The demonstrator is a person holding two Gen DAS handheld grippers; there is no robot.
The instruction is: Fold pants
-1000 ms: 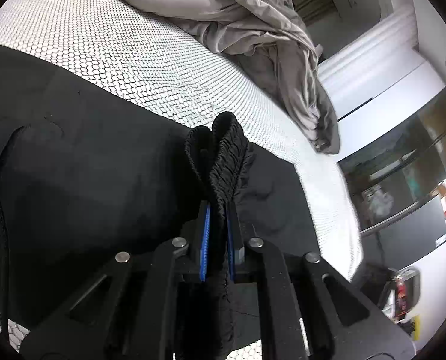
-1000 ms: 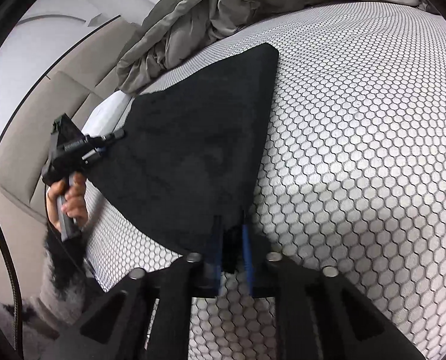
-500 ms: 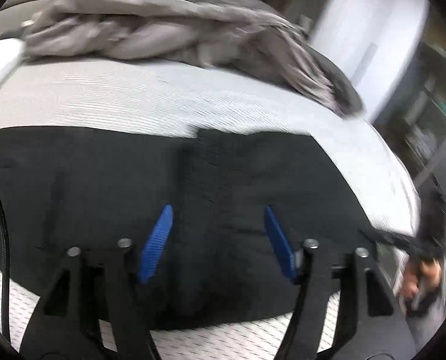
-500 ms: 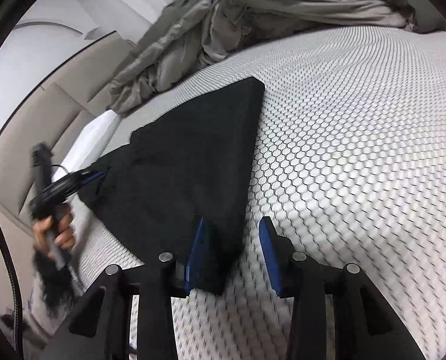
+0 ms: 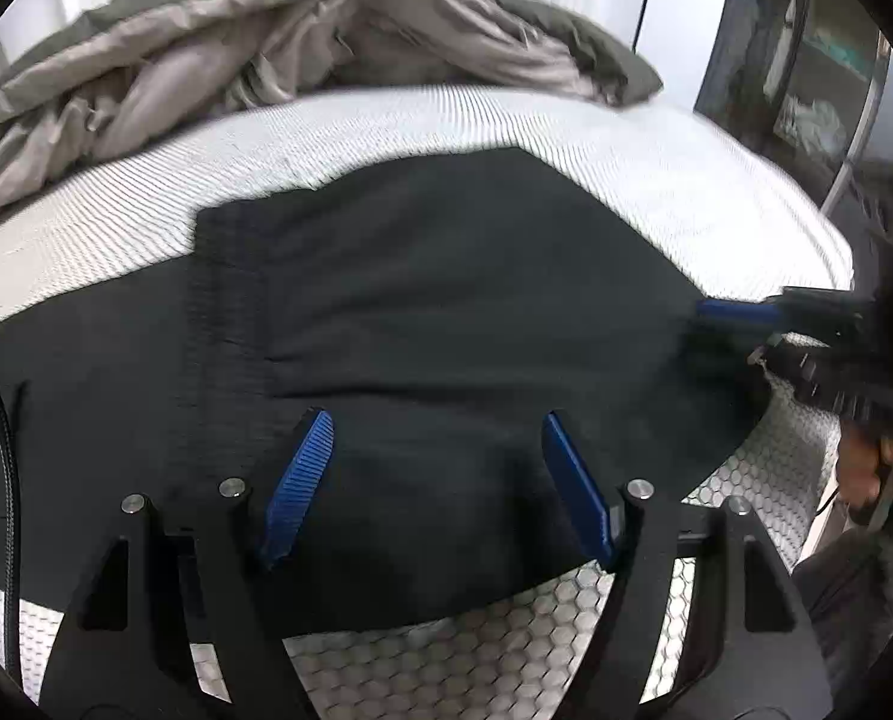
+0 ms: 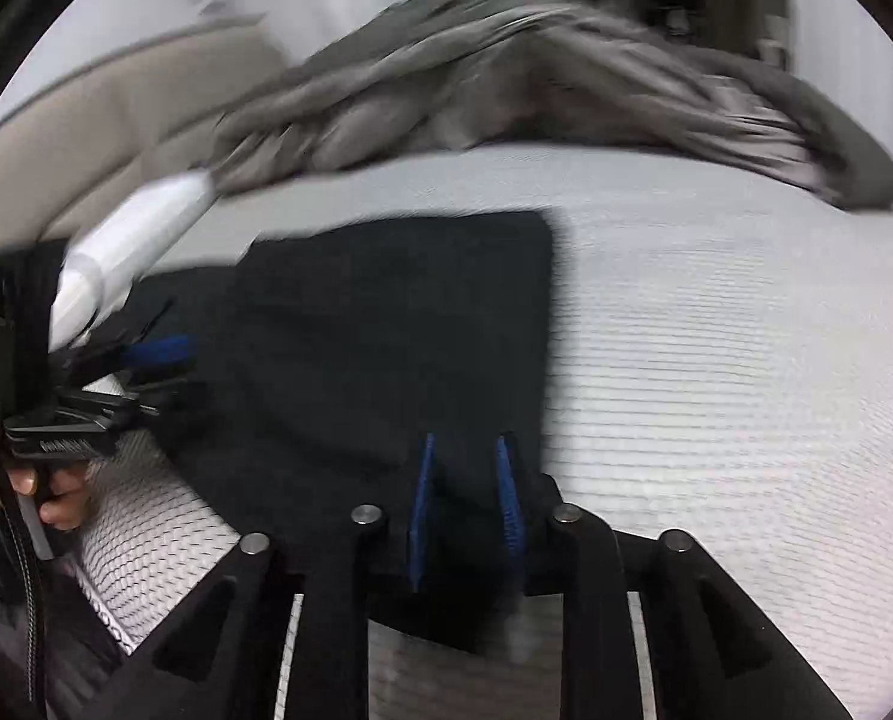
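The black pants (image 5: 446, 312) are lying folded flat on the bed (image 5: 656, 174), grey duvet (image 5: 278, 42) bunched at twelve o'clock. The left gripper (image 5: 434, 480) is spreading wide over the cloth, gripping nothing. The right gripper (image 6: 464, 498) is narrowing its jaws around the pants' near edge at six o'clock, pads apparently not pressing it.

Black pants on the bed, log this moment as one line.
black fabric pants: flat on mattress | left gripper: opening, empty | right gripper: closing over hem

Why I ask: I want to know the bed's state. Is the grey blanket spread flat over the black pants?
No, the grey blanket lies bunched at the far end of the bed, apart from the black pants.
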